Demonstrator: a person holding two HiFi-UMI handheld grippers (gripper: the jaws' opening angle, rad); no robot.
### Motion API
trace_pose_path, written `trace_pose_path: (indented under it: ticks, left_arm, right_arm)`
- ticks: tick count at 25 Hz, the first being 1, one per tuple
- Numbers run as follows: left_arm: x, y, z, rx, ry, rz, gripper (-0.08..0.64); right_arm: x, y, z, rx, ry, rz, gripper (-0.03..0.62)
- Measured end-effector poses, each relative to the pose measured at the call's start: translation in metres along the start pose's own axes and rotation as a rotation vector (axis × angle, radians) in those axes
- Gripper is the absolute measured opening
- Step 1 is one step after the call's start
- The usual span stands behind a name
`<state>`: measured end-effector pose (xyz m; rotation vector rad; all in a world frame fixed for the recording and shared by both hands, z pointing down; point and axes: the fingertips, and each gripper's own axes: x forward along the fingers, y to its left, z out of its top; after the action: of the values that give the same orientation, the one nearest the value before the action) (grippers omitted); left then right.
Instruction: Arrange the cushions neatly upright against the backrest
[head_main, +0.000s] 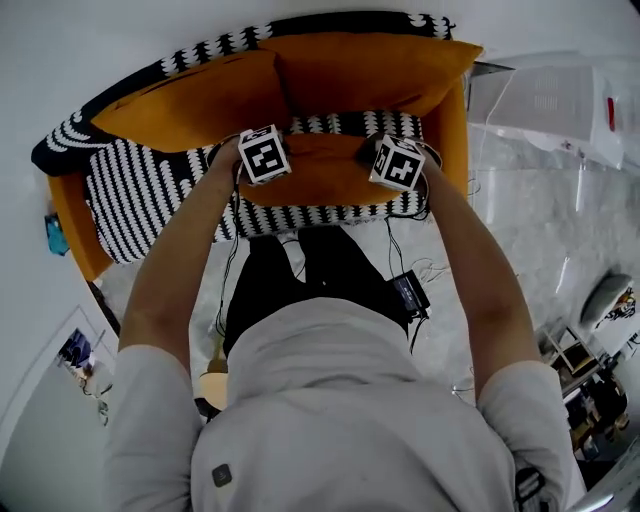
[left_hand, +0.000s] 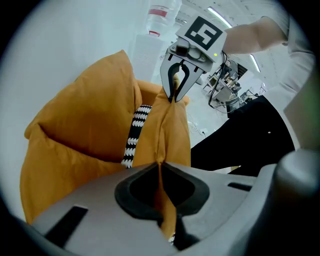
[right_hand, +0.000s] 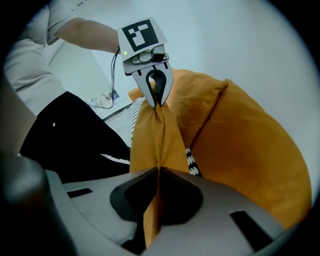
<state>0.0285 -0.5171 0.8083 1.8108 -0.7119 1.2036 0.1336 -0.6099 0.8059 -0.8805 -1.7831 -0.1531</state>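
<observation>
Orange cushion (head_main: 320, 178) pinched at opposite edges by left tool (left_hand: 160, 164) and right tool (right_hand: 157, 170)

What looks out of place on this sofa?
The front orange cushion is not against the backrest: it is stretched over the seat, pinched between the left hand-held gripper and right hand-held gripper.

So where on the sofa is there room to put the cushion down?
The striped seat is bare at its left end, between the sofa's orange side and the held cushion. The backrest is crowded: two orange cushions lean there.
</observation>
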Motion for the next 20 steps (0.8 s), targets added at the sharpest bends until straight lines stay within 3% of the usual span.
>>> trace_pose_path:
  ticks: [7,20]
  left_arm:
    - [-0.039,-0.026,-0.025,-0.07,-0.061,0.054,0.026]
    - [-0.106,-0.031,-0.06,-0.075,-0.08,0.153,0.026]
  right_arm:
    - [-0.019,0.027,0.037,-0.05,0.012,-0.034,0.031]
    - [-0.055,0.037,0.112,-0.183,0.041,-0.098,0.029]
